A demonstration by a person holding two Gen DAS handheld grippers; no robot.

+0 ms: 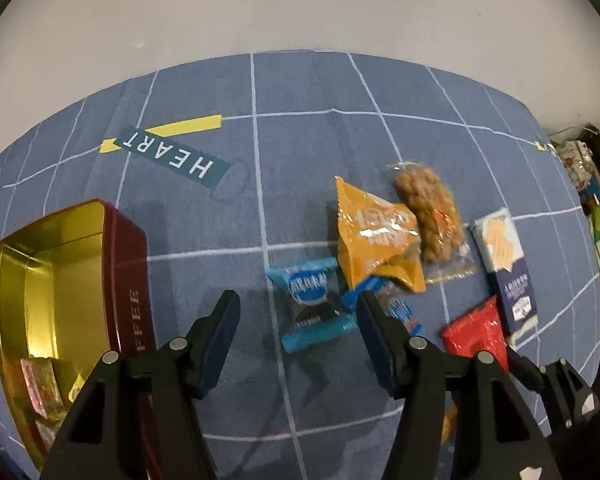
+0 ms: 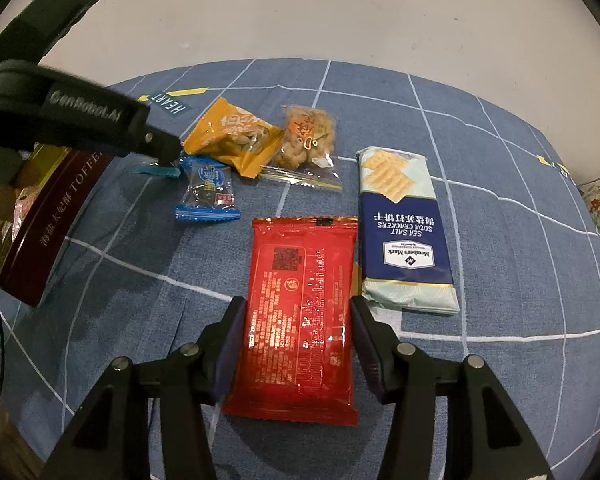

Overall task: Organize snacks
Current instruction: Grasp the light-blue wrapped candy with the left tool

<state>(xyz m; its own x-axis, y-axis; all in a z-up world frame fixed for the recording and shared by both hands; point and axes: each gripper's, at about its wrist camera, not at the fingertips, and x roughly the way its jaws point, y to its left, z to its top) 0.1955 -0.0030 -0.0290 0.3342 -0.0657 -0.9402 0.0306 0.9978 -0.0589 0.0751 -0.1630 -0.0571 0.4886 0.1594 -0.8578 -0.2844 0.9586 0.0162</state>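
My left gripper hangs open over the blue checked cloth. A light-blue packet lies between and just past its fingertips, untouched. A second blue packet lies right beside it, half hidden behind the right finger in the left wrist view. At the left stands the open red toffee tin with a gold inside and a few packets in its near end. My right gripper is shut on the red packet, pads against its two long edges; the packet lies flat on the cloth.
Behind the blue packets lie an orange packet and a clear bag of twisted fried snacks. A sea-salt cracker pack lies right of the red packet. Household clutter sits beyond the cloth's right edge. A white wall rises at the back.
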